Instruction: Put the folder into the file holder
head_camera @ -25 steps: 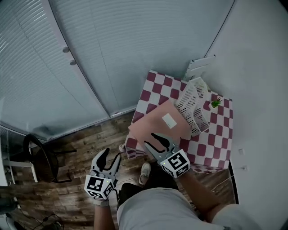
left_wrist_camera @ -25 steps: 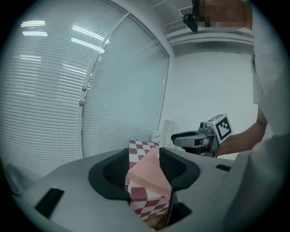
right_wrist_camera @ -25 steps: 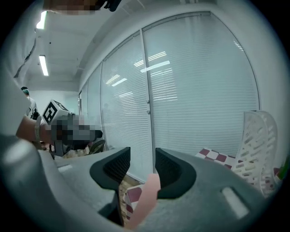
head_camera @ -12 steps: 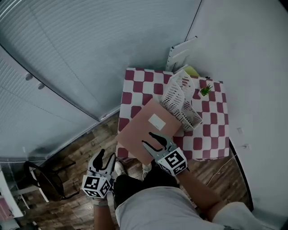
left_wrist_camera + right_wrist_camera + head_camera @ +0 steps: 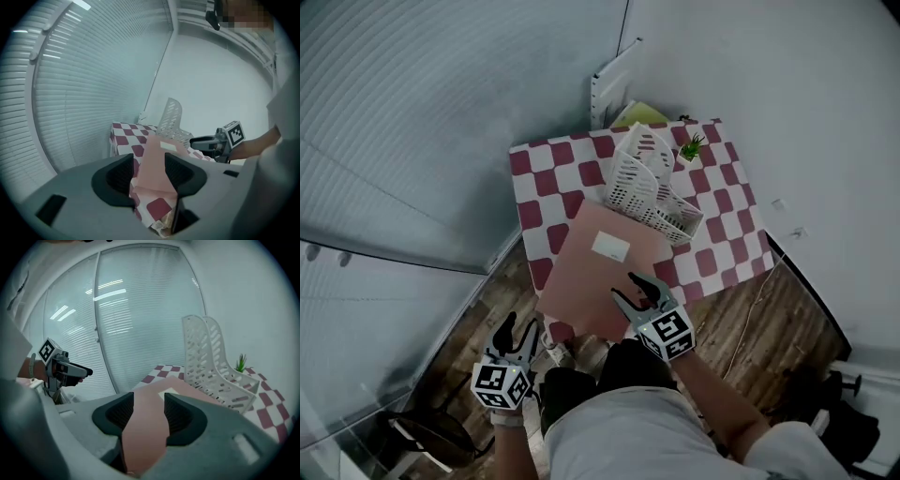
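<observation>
A pink folder [image 5: 605,267] with a white label lies flat on the checked table [image 5: 722,253]. Its far corner touches the white slatted file holder [image 5: 649,187], and its near edge overhangs the table. My right gripper [image 5: 630,289] grips that near edge. The folder [image 5: 150,427] fills the gap between the jaws, which are starting to open. The file holder [image 5: 211,357] stands upright just beyond it. My left gripper [image 5: 517,336] hangs low at my left side, off the table, open with nothing in it. In the left gripper view the folder [image 5: 157,161] shows some way past the jaws.
A small green plant [image 5: 691,148] stands behind the file holder by the wall. A white panel [image 5: 612,80] and something yellow [image 5: 639,114] lean in the corner behind the table. Blinds cover the left wall. A dark chair [image 5: 422,441] sits on the wooden floor at the lower left.
The head view has swung, so the table now sits higher and further left in frame. The right gripper stays on the folder's near edge. The left gripper stays low.
</observation>
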